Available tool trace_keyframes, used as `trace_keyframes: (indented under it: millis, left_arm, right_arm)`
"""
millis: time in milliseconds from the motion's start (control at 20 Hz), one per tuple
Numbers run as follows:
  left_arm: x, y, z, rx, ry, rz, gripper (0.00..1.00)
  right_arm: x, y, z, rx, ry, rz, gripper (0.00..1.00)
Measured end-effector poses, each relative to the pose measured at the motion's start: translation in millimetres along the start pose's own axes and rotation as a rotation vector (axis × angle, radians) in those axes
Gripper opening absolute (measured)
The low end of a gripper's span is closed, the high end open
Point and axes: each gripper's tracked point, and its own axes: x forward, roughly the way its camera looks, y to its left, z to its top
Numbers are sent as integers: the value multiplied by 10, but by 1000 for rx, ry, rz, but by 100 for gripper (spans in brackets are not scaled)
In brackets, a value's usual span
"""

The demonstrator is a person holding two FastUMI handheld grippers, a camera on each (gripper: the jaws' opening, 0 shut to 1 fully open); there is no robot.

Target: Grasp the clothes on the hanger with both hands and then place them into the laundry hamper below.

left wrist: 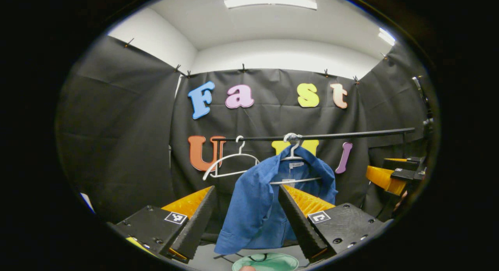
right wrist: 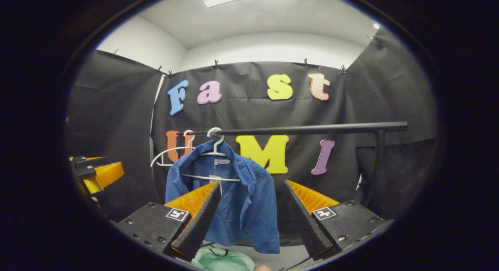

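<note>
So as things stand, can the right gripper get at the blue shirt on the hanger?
Probably yes. The right gripper is open, the blue shirt hangs straight ahead from its white hanger on the rail, and nothing sits between them.

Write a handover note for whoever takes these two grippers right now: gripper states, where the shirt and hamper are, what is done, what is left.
Left gripper: open, holding nothing, aimed at the blue shirt, short of it.
Right gripper: open, holding nothing, facing the same shirt from the other side.
The shirt hangs on a white hanger on the black rail. An empty white hanger hangs beside it.
Green laundry hamper sits below the shirt.
Done: both grippers are lined up on the shirt.
Left: close both grippers on the shirt, take it off the hanger, lower it into the hamper.
</note>
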Motion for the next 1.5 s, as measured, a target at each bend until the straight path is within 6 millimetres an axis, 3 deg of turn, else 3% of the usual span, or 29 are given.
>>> trace_keyframes:
  millis: [100,150,350,450,500,700,900,1050,1100,1200,1250,1300,1500]
  left_arm:
    - [151,-44,-187,-7,19,-43,96]
    - [244,-65,-280,-8,27,-67,100]
    - [605,-150,-635,-4,65,-127,100]
    - [798,-186,-810,-16,88,-126,91]
    - [892,-202,-879,-22,95,-125,100]
    - [1249,-292,-1142,-5,101,-103,100]
    - [1576,-375,-1328,6,107,-77,96]
    - [1768,-391,-1544,-6,159,-43,100]
    - [1817,-390,-1587,-14,167,-35,95]
    - [1924,-442,-1664,-18,193,-42,95]
    - [1971,-454,-1678,-16,199,-51,89]
    - [2000,-438,-1671,-12,196,-46,74]
    - [2016,-221,-1592,-6,187,25,27]
  right_arm:
    - [140,69,-164,-8,25,-35,100]
    - [211,97,-250,-12,40,-51,100]
    - [516,162,-560,-20,108,-98,100]
    - [716,172,-725,-15,135,-98,100]
    - [838,187,-816,-13,143,-87,100]
    - [1346,108,-1274,4,205,-79,99]
    - [1776,-5,-1481,75,226,-60,99]
    - [1986,-44,-1627,105,273,-49,92]
    - [2026,-62,-1664,113,281,-45,89]
    - [2083,-71,-1719,139,296,-29,79]
    - [2108,-100,-1730,150,301,-36,71]
    - [2117,-135,-1729,160,303,-37,63]
    - [2152,-307,-1725,200,308,-60,32]
